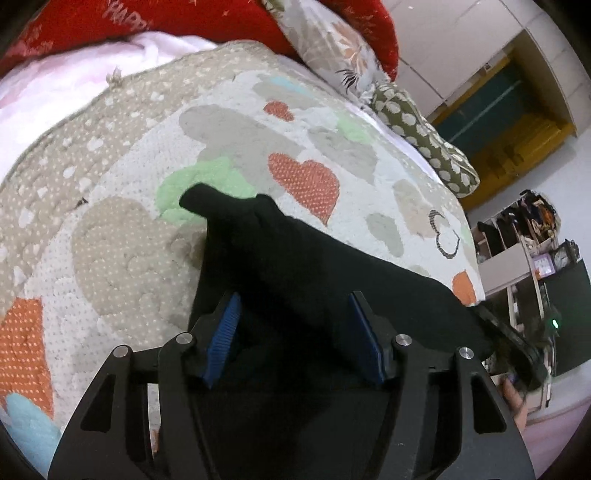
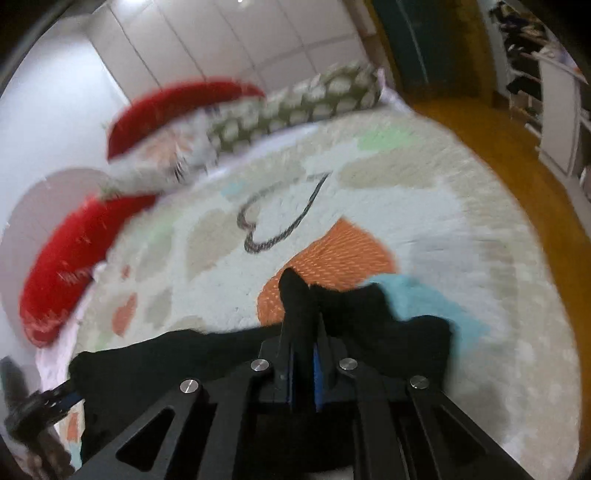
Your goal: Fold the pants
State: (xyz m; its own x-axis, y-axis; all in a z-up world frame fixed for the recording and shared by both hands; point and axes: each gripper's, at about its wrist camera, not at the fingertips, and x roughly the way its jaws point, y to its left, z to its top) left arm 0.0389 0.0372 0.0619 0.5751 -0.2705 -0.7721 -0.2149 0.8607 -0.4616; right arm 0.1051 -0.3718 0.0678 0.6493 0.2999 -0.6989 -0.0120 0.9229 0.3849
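The black pants lie bunched on a heart-patterned bedspread. My left gripper is open, its blue pads wide apart, with the black cloth passing between and under them. In the right wrist view my right gripper is shut on a raised fold of the pants, and the rest of the cloth trails left toward the other gripper. The right wrist view is blurred.
Red pillows and a floral pillow lie at the head of the bed, with a spotted bolster along its far side. Shelves and an orange-yellow floor lie beyond the bed edge.
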